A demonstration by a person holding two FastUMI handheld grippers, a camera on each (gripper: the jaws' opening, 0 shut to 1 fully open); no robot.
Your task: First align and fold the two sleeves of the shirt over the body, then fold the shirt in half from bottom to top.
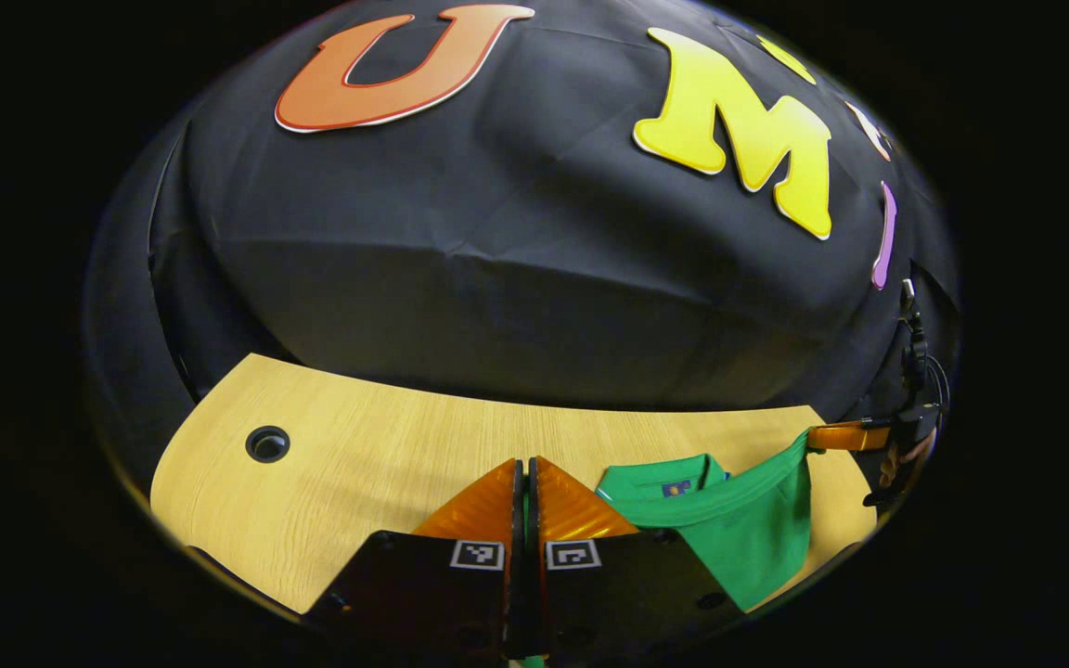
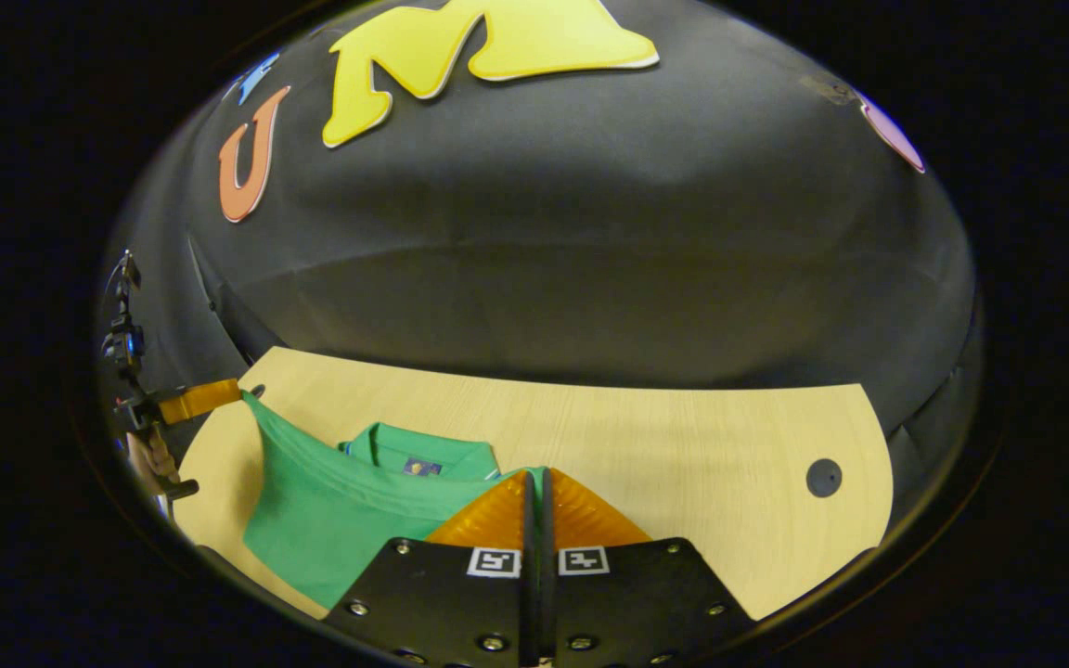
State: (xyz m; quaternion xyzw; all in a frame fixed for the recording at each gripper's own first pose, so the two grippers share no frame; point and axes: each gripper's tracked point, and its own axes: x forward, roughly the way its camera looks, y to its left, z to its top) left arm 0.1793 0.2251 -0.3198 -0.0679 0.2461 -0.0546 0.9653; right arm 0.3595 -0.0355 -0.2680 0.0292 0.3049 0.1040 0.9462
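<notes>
- Shirt [image 2: 330, 520]: green knit, soft and light by the look of it. It should drape and sag between any two grip points and slide easily over the smooth wood.
- It lies on the worktop [image 2: 683, 445]; in the right gripper view it sits at about 8 o'clock, with the collar [image 2: 418, 455] on its far side.
- Long axis, I judge, runs from the collar back toward the person, with the collar pointing at the booth wall.
- Left tool [image 1: 527, 492]: fingers together, a thin strip of green between them, so I take it as clamped on the fabric.
- Right tool [image 2: 534, 506]: fingers together, green at the tips; likely pinching the hem, though I cannot be sure.
- A raised edge is stretched taut between the two tools.
- Best hold: hem corners or seams, pinched flat, both sides level.
</notes>
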